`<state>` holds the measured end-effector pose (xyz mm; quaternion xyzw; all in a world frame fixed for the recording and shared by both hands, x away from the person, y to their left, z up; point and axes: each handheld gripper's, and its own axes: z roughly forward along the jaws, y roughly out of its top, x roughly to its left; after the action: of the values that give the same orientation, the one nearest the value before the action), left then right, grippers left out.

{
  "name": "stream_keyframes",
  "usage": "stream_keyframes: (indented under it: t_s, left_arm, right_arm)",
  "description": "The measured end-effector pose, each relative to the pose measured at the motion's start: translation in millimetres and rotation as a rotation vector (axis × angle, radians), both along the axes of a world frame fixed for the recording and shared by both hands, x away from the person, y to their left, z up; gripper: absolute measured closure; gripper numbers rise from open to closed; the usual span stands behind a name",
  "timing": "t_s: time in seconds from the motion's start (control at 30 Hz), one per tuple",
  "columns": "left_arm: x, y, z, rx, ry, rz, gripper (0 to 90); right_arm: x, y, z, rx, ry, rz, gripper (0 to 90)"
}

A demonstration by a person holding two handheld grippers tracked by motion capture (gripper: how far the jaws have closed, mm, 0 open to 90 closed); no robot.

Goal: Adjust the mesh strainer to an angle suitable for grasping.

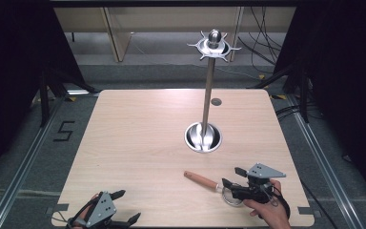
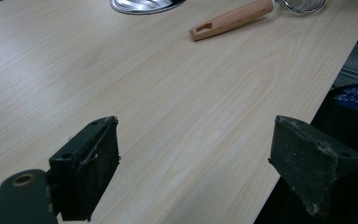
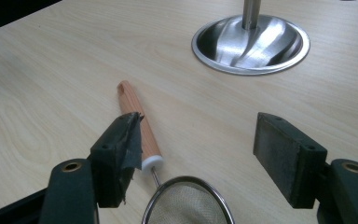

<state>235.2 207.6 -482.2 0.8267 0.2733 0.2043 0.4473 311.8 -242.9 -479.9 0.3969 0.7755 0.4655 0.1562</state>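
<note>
A small mesh strainer with a wooden handle (image 1: 201, 180) lies flat near the table's front right, its wire bowl (image 1: 232, 197) toward the person. My right gripper (image 1: 233, 177) hovers over the joint of handle and bowl, open. In the right gripper view the handle (image 3: 137, 126) runs away behind the left jaw and the mesh bowl (image 3: 186, 205) sits low between the wide-apart fingers (image 3: 286, 154), neither pad pressing on it. My left gripper (image 1: 126, 206) rests at the front left edge, open, with bare wood between its fingers (image 2: 91, 168). From there the handle (image 2: 233, 18) is seen far off.
A tall metal hook stand rises from a round dished base (image 1: 203, 137) at mid table, its pole ending in a ring of hooks (image 1: 214, 45). The base (image 3: 251, 44) lies beyond the right gripper. A dark round cap (image 1: 216, 101) sits in the tabletop behind it.
</note>
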Motion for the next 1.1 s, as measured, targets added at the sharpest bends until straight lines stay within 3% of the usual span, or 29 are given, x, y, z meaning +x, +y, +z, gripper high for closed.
stream_keyframes:
  t_s: [0.2,0.23,0.33,0.37,0.5,0.57,0.6,0.63,0.7,0.8,0.9,0.93,1.0,1.03,1.07,1.1]
  left_arm:
    - [-1.5,-0.7,-0.6,-0.015,0.018,0.016,14.9]
    - [-0.4,0.6,0.7,0.004,0.011,-0.001,14.9]
    - [-0.7,0.2,0.1,-0.001,0.011,0.005,14.9]
    - [-1.6,-0.8,-0.7,-0.017,0.019,0.017,14.9]
    - [-0.3,0.5,0.6,0.003,0.007,0.0,14.9]
    - [-0.6,-0.3,-0.3,-0.007,0.007,0.008,14.9]
    - [-1.7,-1.2,-0.9,-0.021,0.02,0.02,14.9]
    - [-1.7,-1.2,-0.9,-0.021,0.02,0.02,14.9]
    - [-0.4,0.0,-0.1,-0.003,0.004,0.005,14.9]
    - [-1.5,-0.4,-0.1,-0.013,0.025,0.013,14.9]
    - [-0.1,0.3,0.0,0.001,0.0,0.001,14.9]
    - [0.0,0.5,0.3,0.006,0.008,-0.002,14.9]
    - [-0.1,0.3,0.0,0.008,0.003,0.0,14.9]
    - [-0.3,-0.8,-0.7,-0.006,0.006,0.004,14.9]
    - [-0.3,-0.8,-0.7,-0.006,0.006,0.004,14.9]
    - [-0.4,-0.8,-0.9,-0.008,0.009,0.006,14.9]
  right_arm:
    - [0.1,0.3,-0.3,0.001,0.001,0.003,32.9]
    - [0.0,0.8,-0.7,0.006,-0.001,0.002,32.9]
    - [-1.2,2.8,-1.1,0.022,0.007,-0.008,32.9]
    - [0.0,0.8,-0.4,-0.007,-0.014,-0.002,32.9]
    - [-0.5,0.9,0.1,0.002,0.008,0.005,32.9]
    - [0.4,0.8,0.1,-0.01,-0.014,-0.001,32.9]
    - [-1.8,2.3,1.0,0.01,0.023,-0.005,32.9]
    - [-1.8,2.3,1.0,0.01,0.023,-0.005,32.9]
    - [-0.9,2.5,2.0,-0.004,0.025,0.016,32.6]
    - [-2.0,6.2,2.2,-0.03,0.039,0.06,32.4]
    - [0.1,11.7,1.5,-0.055,0.025,0.088,31.5]
    - [-0.3,13.7,2.4,-0.051,0.05,0.095,31.1]
    - [0.1,15.9,2.7,-0.066,0.053,0.105,30.5]
    - [3.5,19.6,2.6,-0.099,0.044,0.139,29.1]
    - [3.5,19.6,2.6,-0.099,0.044,0.139,29.1]
    - [4.3,23.5,2.6,-0.101,0.069,0.174,28.0]
